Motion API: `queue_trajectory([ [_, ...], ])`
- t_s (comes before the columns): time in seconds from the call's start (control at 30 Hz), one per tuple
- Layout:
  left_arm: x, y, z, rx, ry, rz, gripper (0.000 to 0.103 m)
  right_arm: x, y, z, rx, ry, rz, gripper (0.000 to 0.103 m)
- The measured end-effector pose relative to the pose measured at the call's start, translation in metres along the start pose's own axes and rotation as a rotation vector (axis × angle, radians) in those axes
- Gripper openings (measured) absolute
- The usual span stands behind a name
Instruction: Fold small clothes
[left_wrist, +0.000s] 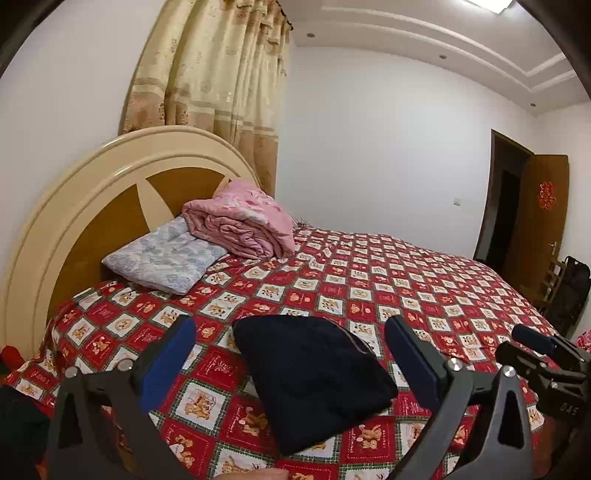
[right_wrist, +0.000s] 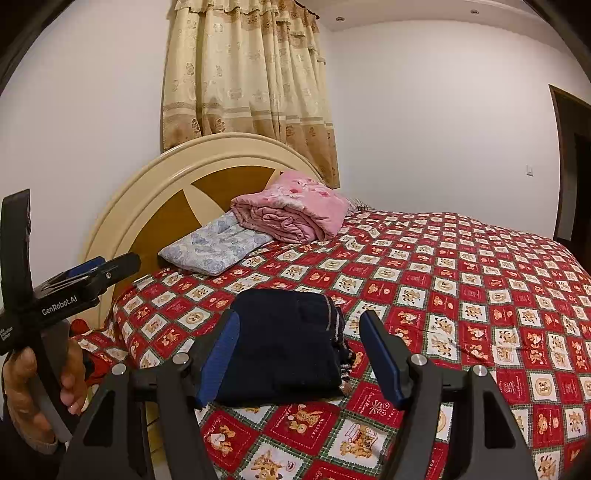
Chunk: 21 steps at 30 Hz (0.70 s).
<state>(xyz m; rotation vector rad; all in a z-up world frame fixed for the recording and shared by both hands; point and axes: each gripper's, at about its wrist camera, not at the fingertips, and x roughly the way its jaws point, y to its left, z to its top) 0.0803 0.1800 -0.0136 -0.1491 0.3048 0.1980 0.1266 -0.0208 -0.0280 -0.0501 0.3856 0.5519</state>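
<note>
Lying as a compact, squared-off bundle on the patterned bedspread (left_wrist: 369, 280), the dark garment (left_wrist: 314, 376) looks already folded, so little seems left for this piece beyond setting it aside. It sits just ahead of the left gripper (left_wrist: 291, 354) and the right gripper (right_wrist: 299, 354), framed between each pair of blue pads. Both stand well open and hold nothing; other clothes awaiting folding cannot be made out.
</note>
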Motion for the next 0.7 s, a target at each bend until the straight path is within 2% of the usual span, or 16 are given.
queue_trajectory([
  [0.43, 0.0039, 0.0082, -0.0039, -0.041, 0.012, 0.011, 0.103, -0.0016, 0.0068, -0.0028, -0.025, 0.002, 0.008, 0.068],
  [0.7, 0.0038, 0.0041, -0.0034, -0.02, -0.003, 0.025, 0.103, -0.0027, 0.0077, -0.0026, -0.024, -0.007, 0.011, 0.068],
])
